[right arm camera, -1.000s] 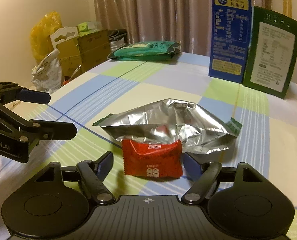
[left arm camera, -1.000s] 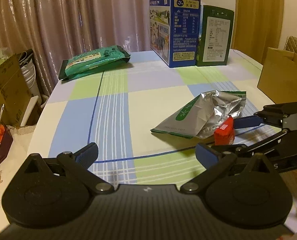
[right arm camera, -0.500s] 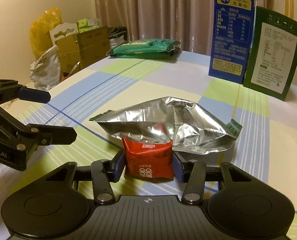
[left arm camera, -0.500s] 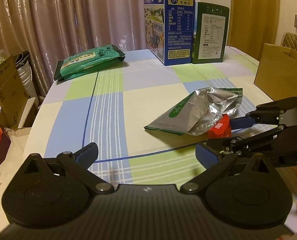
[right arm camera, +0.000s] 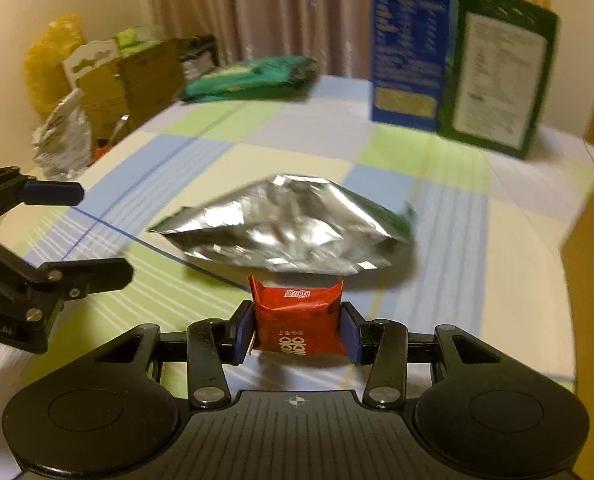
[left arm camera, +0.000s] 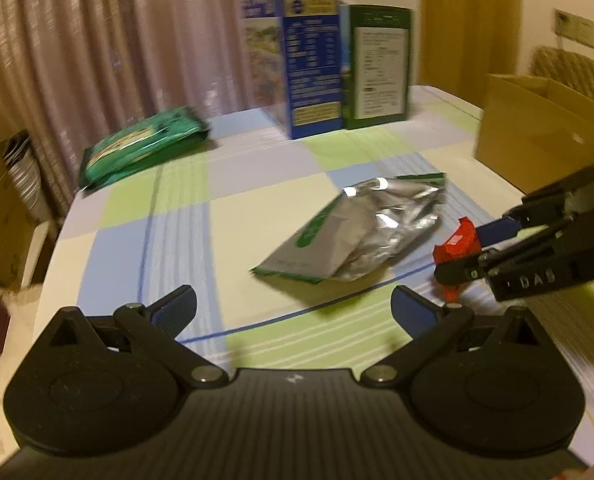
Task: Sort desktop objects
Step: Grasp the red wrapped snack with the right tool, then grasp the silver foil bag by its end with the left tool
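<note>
Left wrist view: the left claw [left arm camera: 293,308] stands wide apart, nothing between its fingers, above the checked bench [left arm camera: 257,184]. A crumpled foil pouch [left arm camera: 361,236] lies mid-bench; at right the right claw [left arm camera: 461,252] grips a red snack packet [left arm camera: 457,242].

Right wrist view: the right claw [right arm camera: 297,330] is closing, pads pressed on both sides of the red snack packet [right arm camera: 297,320], just before the foil pouch [right arm camera: 285,232]. A green wipes pack [right arm camera: 249,78], blue carton [right arm camera: 411,44] and green box [right arm camera: 497,70] stand far back.
</note>
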Motion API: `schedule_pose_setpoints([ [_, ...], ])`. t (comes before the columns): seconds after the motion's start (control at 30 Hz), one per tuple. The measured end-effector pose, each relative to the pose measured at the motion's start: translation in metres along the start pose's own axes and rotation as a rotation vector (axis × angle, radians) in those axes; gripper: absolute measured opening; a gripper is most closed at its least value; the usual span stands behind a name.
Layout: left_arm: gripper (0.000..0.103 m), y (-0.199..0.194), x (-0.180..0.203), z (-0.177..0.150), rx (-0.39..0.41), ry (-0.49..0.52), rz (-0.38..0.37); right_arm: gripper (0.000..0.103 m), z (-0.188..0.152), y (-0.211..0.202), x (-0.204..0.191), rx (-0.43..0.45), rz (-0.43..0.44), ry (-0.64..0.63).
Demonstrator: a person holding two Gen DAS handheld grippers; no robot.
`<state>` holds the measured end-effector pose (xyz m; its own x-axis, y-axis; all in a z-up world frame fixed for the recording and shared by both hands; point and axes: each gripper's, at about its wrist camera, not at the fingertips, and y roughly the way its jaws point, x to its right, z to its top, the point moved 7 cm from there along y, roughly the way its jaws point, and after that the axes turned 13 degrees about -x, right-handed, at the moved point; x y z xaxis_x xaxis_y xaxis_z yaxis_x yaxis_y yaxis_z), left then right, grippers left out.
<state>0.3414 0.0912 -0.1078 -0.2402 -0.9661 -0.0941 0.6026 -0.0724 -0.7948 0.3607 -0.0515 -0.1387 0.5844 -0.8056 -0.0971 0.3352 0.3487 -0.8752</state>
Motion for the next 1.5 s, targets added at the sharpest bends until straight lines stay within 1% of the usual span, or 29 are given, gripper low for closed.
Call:
schedule_pose_setpoints([
  [0.17, 0.102, 0.006, 0.020, 0.015, -0.002, 0.110, -0.026, 0.043, -0.007, -0.009, 0.020, -0.046, -0.031, 0.046],
  [0.3, 0.102, 0.015, 0.025, 0.029, -0.015, 0.151, -0.061, 0.043, -0.006, -0.014, 0.030, -0.058, -0.054, 0.066],
  [0.4, 0.102, 0.022, 0.032, 0.039, -0.023, 0.233, -0.059, 0.043, -0.003, -0.016, 0.035, -0.055, -0.065, 0.077],
  [0.57, 0.102, 0.043, 0.047, 0.052, -0.077, 0.390, -0.057, 0.043, -0.001, -0.015, 0.039, -0.073, -0.058, 0.079],
  [0.8, 0.101, 0.074, 0.064, 0.061, -0.167, 0.526, -0.064, 0.042, -0.001, -0.008, 0.040, -0.094, -0.044, 0.085],
  [0.9, 0.098, 0.085, 0.065, 0.066, -0.196, 0.517, -0.074, 0.042, 0.001, -0.009, 0.040, -0.089, -0.057, 0.076],
  [0.97, 0.093, 0.091, 0.063, 0.071, -0.218, 0.501, -0.086, 0.042, 0.003, -0.009, 0.041, -0.087, -0.063, 0.075],
  [1.03, 0.091, 0.098, 0.062, 0.073, -0.243, 0.498, -0.086, 0.042, 0.003, -0.008, 0.043, -0.089, -0.060, 0.081],
  [1.13, 0.090, 0.106, 0.063, 0.072, -0.280, 0.518, -0.082, 0.042, 0.004, -0.007, 0.045, -0.091, -0.059, 0.087],
  [1.23, 0.089, 0.109, 0.062, 0.069, -0.305, 0.510, -0.092, 0.042, 0.004, -0.007, 0.048, -0.092, -0.058, 0.098],
  [1.3, 0.084, 0.107, 0.061, 0.069, -0.317, 0.485, -0.092, 0.042, 0.004, -0.007, 0.051, -0.090, -0.060, 0.105],
  [1.33, 0.078, 0.104, 0.061, 0.068, -0.323, 0.474, -0.090, 0.042, 0.004, -0.007, 0.051, -0.089, -0.059, 0.108],
  [1.37, 0.069, 0.101, 0.061, 0.068, -0.329, 0.458, -0.088, 0.042, 0.004, -0.007, 0.052, -0.088, -0.057, 0.112],
  [1.4, 0.065, 0.098, 0.060, 0.068, -0.334, 0.436, -0.085, 0.042, 0.005, -0.008, 0.052, -0.086, -0.055, 0.114],
  [1.43, 0.062, 0.094, 0.059, 0.067, -0.348, 0.405, -0.090, 0.042, 0.004, -0.009, 0.051, -0.086, -0.053, 0.115],
  [1.5, 0.060, 0.088, 0.058, 0.063, -0.376, 0.354, -0.092, 0.042, 0.004, -0.011, 0.050, -0.083, -0.050, 0.115],
])
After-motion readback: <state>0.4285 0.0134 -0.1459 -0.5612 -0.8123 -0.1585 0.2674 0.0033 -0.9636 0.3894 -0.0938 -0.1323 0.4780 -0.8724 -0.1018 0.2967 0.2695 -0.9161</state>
